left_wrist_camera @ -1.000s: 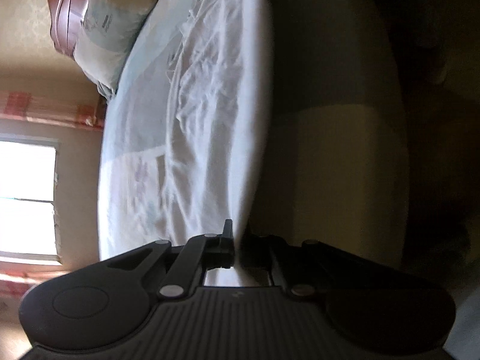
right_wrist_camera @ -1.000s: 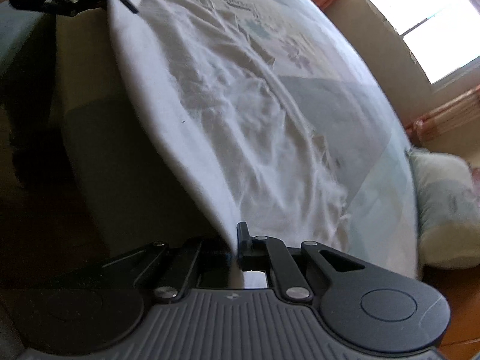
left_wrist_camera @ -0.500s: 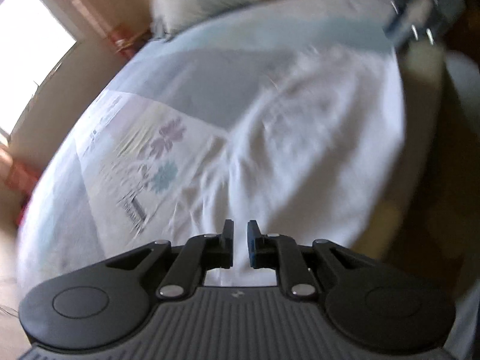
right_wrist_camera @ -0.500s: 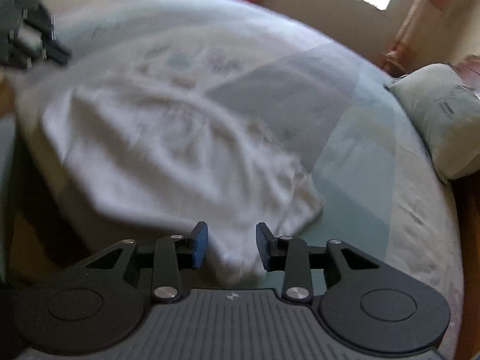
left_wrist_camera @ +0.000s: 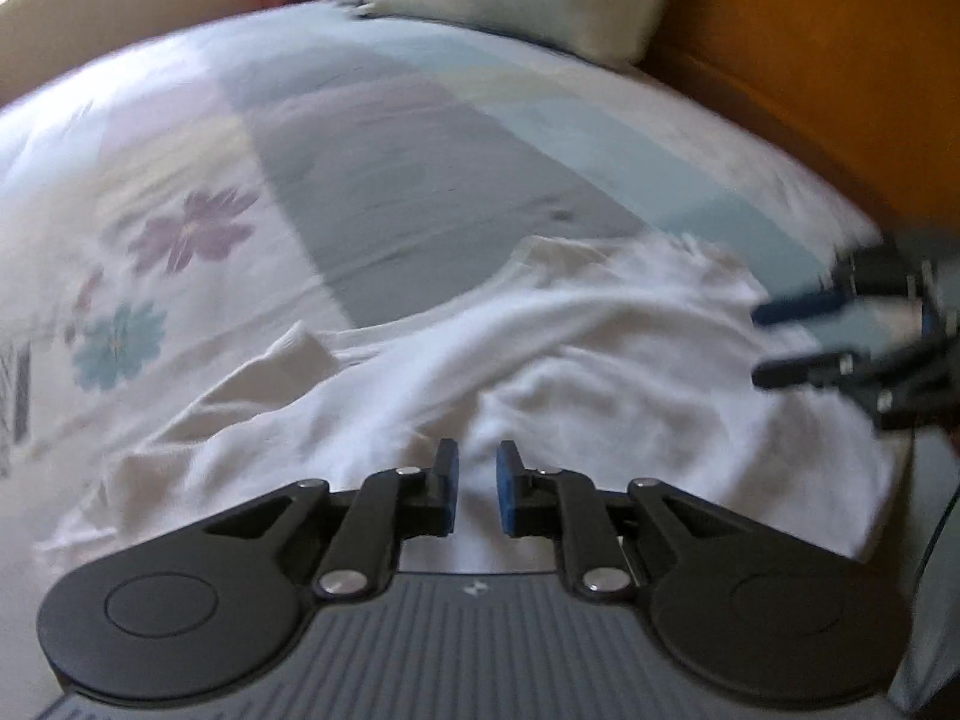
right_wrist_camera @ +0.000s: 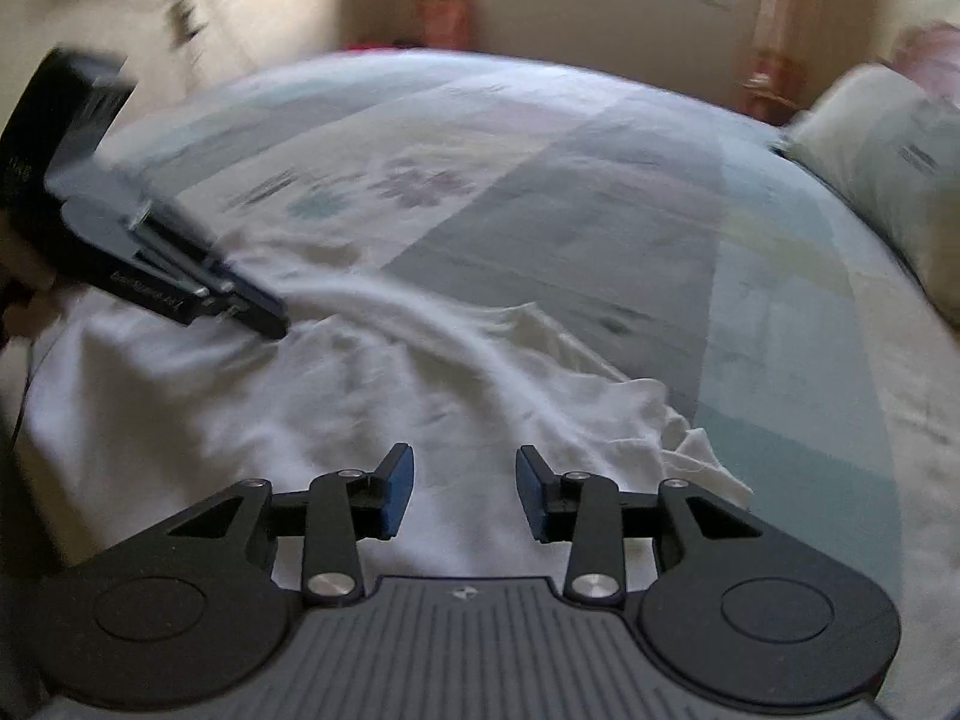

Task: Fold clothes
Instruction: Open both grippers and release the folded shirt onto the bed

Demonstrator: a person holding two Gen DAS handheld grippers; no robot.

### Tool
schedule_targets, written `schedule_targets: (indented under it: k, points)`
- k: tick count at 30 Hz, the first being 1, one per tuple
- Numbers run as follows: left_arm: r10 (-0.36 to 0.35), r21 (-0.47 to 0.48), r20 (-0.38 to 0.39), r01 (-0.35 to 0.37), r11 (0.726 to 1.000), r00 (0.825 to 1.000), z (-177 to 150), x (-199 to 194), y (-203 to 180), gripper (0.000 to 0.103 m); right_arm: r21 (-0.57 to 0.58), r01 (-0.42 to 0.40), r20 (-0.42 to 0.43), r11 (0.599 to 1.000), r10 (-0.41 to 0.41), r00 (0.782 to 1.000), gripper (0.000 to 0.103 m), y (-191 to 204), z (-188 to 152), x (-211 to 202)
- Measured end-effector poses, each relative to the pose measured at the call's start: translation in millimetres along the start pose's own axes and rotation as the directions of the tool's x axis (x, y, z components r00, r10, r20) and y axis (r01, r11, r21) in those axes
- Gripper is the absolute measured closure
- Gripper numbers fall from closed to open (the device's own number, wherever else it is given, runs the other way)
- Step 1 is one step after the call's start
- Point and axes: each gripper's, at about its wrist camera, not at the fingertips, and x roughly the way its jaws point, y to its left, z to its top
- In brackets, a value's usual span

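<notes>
White garment (left_wrist_camera: 600, 360) spread on bed (left_wrist_camera: 420, 138); L gripper (left_wrist_camera: 477, 489) & R gripper (right_wrist_camera: 465, 492) fingers just parted, empty; next: re-pinch hem nr pillow-side edge

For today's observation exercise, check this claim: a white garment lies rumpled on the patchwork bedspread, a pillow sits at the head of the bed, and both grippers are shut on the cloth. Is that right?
Not quite. Neither gripper grips the white garment: the right wrist view shows the right gripper with jaws apart, having just been opening; the left gripper likewise. The patchwork bedspread and pillow are as stated.
</notes>
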Motion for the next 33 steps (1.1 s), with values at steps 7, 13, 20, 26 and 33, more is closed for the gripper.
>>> schedule_targets:
  k: [7,13,20,26,33]
  points:
    - [0.014,-0.032,0.023,-0.013,0.999,1.000,-2.6,-5.4,8.9,0.088,0.141,0.025,0.005,0.990,-0.026,1.000,0.058,-24.8,-9.2,25.0]
    - [0.000,-0.074,0.070,0.005,0.997,0.998,-19.1,-31.7,17.8,0.071,0.183,0.003,0.088,0.983,-0.020,0.996,0.058,-22.2,2.1,22.3]
    - [0.055,-0.182,0.044,-0.047,0.982,0.998,-16.5,-7.5,53.4,0.067,0.292,0.082,0.068,0.953,-0.107,0.992,0.068,-44.7,-18.1,32.1]
    - [0.065,-0.174,0.102,-0.046,0.984,0.993,-10.4,-19.2,46.2,0.070,0.274,0.132,0.098,0.953,-0.164,0.982,0.057,-35.9,-19.3,6.8]
    - [0.223,-0.185,0.038,-0.213,0.959,0.974,-7.3,-1.7,52.4,0.069,0.329,0.211,0.013,0.921,-0.227,0.974,0.056,-48.4,-27.5,9.9]
